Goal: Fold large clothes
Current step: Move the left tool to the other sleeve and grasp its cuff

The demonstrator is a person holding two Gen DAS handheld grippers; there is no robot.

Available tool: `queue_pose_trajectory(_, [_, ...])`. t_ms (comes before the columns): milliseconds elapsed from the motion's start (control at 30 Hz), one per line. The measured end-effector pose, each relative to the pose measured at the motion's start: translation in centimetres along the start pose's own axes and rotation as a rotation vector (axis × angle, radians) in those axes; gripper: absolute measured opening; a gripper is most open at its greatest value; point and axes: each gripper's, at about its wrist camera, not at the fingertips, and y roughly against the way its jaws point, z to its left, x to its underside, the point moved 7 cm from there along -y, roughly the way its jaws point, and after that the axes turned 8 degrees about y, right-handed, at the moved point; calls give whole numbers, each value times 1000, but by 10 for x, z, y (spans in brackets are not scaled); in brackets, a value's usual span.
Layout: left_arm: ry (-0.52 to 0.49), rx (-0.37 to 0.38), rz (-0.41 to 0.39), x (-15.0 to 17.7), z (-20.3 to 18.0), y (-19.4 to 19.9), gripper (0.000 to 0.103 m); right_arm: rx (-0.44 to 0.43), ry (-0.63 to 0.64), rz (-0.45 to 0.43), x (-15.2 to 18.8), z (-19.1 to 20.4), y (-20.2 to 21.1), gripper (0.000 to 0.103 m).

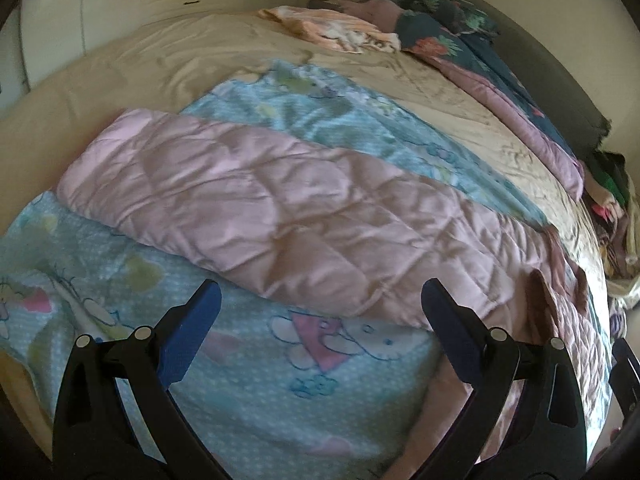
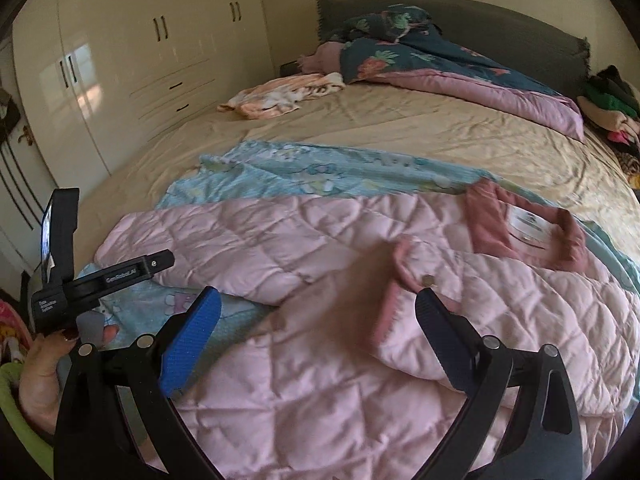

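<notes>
A pink quilted jacket [image 2: 360, 360] lies flat on a light blue cartoon-print blanket [image 2: 320, 176] on the bed. Its darker pink collar and label [image 2: 524, 228] sit at the right, and one sleeve [image 2: 240, 240] stretches left. My right gripper [image 2: 318, 298] hovers open just above the jacket's front, with nothing between its fingers. My left gripper [image 1: 320, 296] is open too, over the blue blanket [image 1: 280, 380] at the near edge of the sleeve [image 1: 260, 200]. A hand [image 2: 40, 360] holds the left tool at the left edge of the right wrist view.
The beige bedsheet [image 2: 400, 132] is bare beyond the blanket. A dark floral duvet with pink lining [image 2: 460, 68] lies at the headboard, with a peach cloth [image 2: 280, 96] beside it. White wardrobes [image 2: 140, 60] stand to the left. Piled clothes [image 2: 612, 108] sit at the right.
</notes>
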Motion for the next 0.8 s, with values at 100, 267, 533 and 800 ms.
queue_pose_trajectory(100, [40,-42,-19,-8,19,-5,94,-15,22,11,-6,14,-11,97])
queue_pose_trajectory(267, [110,-77,-20,-21,45,-13,94,-25,58,25,-13,31,-26,97])
queue_pose_trajectory(533, [274,-73,1,-35,89,-33,94,-48,63,31,-17,43,-41,97])
queue_pose_trajectory(800, [423,-92,-62,-55,129,-45,94,-30,21,55,-4,25,-41,97])
